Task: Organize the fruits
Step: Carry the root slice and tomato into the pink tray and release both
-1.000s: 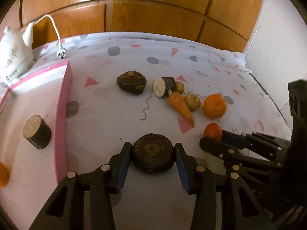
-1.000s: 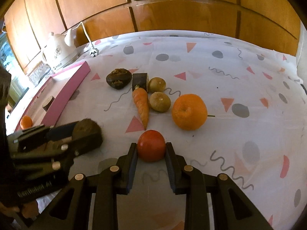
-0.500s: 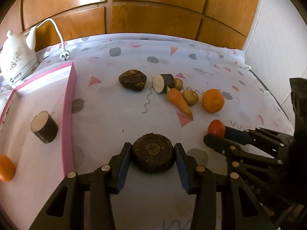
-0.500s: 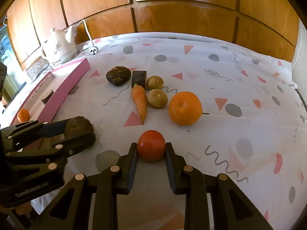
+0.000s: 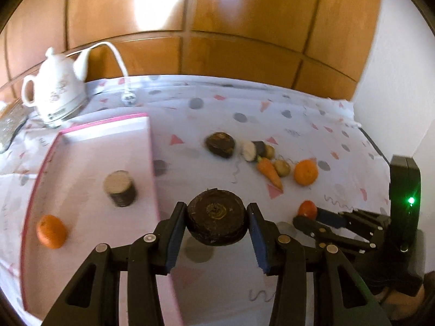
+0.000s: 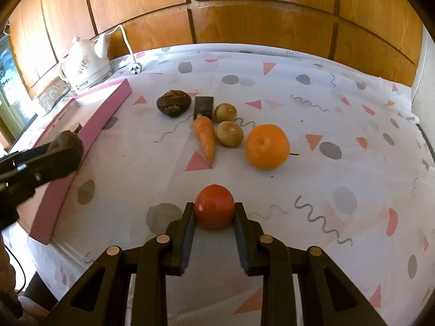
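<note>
the left gripper has its fingers closed on a dark round root slice, cut face toward the camera, lifted off the patterned table and hanging just right of the pink tray wall. the right gripper has its fingers closed on a red tomato held low over the cloth. the step in hand looks like carrying each held piece to its place: the slice appears bound for the tray, so the next move calls for swinging it left over the wall and lowering it onto a bare patch before the fingers part; where the tomato belongs cannot be told

past the left fingers and to their left, inside the tray, lie a small orange fruit nearest and a dark cylindrical chunk beyond it. ahead and right of both pairs of fingers the unsorted cluster sits on the table: an orange, a carrot, two small brown fruits, a dark block with a pale cut end and a dark lumpy root. farthest, a white kettle stands behind the tray

the left wrist view alone looks into the tray and shows what lies in it; the right wrist view sees mostly the outer wall and only a sliver of the chunk. the right wrist view shows the cluster sharply, the carrot touching one brown fruit, while the left view blurs it
</note>
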